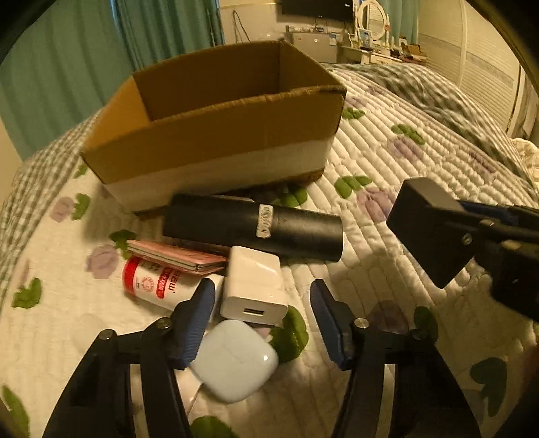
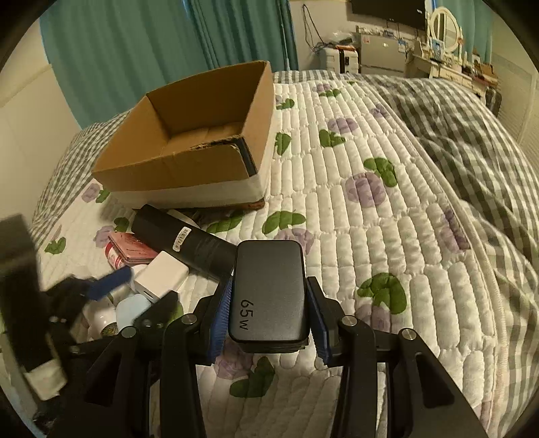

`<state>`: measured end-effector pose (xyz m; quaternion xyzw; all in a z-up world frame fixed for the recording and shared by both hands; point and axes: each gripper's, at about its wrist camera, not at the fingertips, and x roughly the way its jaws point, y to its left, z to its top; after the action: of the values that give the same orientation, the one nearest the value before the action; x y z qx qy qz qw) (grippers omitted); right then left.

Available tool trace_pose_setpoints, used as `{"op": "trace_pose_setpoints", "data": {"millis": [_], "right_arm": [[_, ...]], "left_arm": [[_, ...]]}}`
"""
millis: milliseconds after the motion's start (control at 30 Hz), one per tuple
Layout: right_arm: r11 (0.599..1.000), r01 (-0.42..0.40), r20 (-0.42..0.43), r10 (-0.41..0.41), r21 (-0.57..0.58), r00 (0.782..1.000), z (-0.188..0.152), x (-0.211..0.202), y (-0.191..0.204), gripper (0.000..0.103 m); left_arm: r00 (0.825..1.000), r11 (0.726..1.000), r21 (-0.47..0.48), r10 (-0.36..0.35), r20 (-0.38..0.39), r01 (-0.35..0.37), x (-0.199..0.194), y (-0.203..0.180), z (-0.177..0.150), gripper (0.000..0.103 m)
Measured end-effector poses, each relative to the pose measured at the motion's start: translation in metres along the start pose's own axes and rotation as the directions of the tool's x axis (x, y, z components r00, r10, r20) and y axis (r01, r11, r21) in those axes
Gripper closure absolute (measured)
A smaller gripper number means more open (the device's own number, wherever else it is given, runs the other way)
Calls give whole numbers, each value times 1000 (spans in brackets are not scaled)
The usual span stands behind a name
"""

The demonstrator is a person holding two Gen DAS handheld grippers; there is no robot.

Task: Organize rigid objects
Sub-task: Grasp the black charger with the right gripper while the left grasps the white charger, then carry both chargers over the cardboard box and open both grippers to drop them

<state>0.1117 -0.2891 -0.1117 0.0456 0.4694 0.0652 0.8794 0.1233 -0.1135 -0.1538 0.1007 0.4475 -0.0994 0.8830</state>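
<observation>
An open cardboard box [image 1: 209, 134] stands on the quilted bed; it also shows in the right wrist view [image 2: 188, 161]. In front of it lie a black cylinder [image 1: 252, 229], a pink case [image 1: 175, 256], a red-and-white bottle [image 1: 158, 283], a white charger [image 1: 252, 286] and a pale blue earbud case [image 1: 235, 360]. My left gripper [image 1: 262, 320] is open, low over the white charger and earbud case. My right gripper [image 2: 269, 303] is shut on a black 65W charger [image 2: 267, 289], held above the quilt right of the pile; that charger also shows in the left wrist view [image 1: 427, 229].
The bed has a white quilt [image 2: 387, 219] with green and purple flowers. A grey checked blanket [image 2: 471, 141] is bunched at the right. Teal curtains [image 2: 151, 43] hang behind the box. A dresser with a mirror [image 2: 444, 30] stands far back.
</observation>
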Motion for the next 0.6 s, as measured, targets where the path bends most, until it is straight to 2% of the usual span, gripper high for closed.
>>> {"op": "trace_pose_setpoints", "data": {"millis": [133, 233, 467, 600], "right_arm": [[1000, -2, -18, 2, 6, 1000, 1, 5, -1, 62], [1000, 4, -32, -3, 4, 999, 0, 9, 0, 62], [1000, 26, -34, -27, -9, 999, -1, 12, 1, 62], [999, 39, -8, -39, -34, 999, -1, 6, 8, 62]], "left_arm": [[999, 998, 66, 12, 33, -14, 7, -11, 1, 45], [998, 993, 99, 58, -12, -57, 29, -12, 0, 62], [1000, 999, 29, -18, -14, 18, 15, 0, 2, 63], [999, 1000, 2, -30, 29, 30, -11, 5, 2, 63]]}}
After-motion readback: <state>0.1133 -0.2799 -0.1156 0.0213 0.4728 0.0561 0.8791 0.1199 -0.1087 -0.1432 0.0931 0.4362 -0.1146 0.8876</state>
